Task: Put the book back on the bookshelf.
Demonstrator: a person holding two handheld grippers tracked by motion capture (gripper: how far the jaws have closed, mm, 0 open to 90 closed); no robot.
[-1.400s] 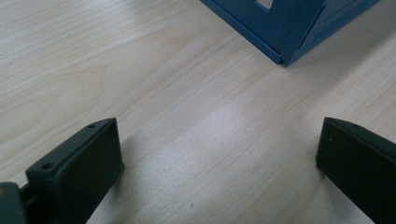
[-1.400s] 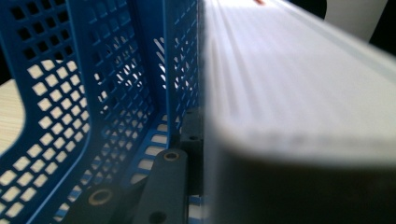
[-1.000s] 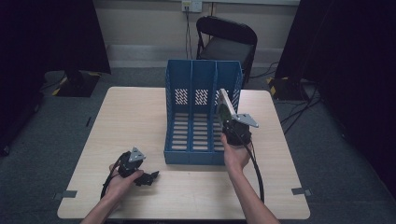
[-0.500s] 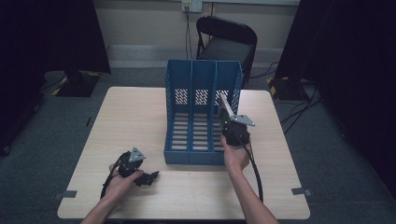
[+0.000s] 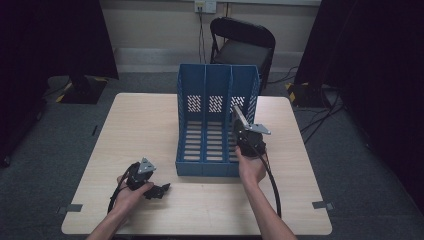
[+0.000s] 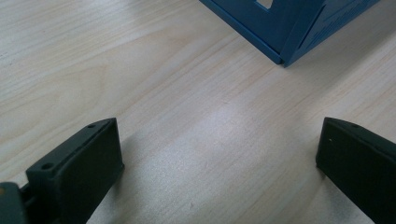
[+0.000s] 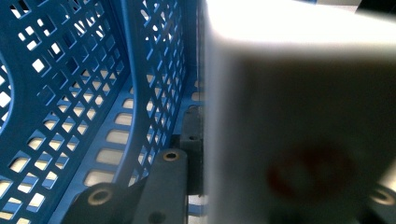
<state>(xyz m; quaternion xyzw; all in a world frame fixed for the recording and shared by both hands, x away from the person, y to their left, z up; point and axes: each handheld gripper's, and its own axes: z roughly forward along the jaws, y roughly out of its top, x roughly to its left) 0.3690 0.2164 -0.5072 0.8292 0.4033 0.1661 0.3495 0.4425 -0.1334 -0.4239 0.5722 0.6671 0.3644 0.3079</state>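
We see a flat, pale box (image 5: 240, 119) held tilted over the right-hand compartment of a blue three-slot file rack (image 5: 216, 125), its upper end leaning toward the rack's tall back wall. In the right gripper view the same box (image 7: 299, 121) is blurred and very close, with a faint reddish round mark on its near face, and a black jaw lies pressed against its left side, beside the rack's perforated blue divider (image 7: 154, 93). The right gripper (image 5: 248, 137) pinches the box, its grey three-cornered plate on top and its cable trailing back along the person's forearm toward the near edge. The rack stands near the middle of a light wood table (image 5: 125, 130), open front facing the person, slotted floor visible in each compartment. The left gripper (image 5: 150, 187) rests low on the table at the near left, well apart from the rack, held in the person's left hand (image 5: 131, 192). In the left gripper view its two black jaws are spread wide over bare wood, with a corner of the rack (image 6: 285, 32) ahead. Behind the table stands a dark folding chair (image 5: 242, 42) against the wall.
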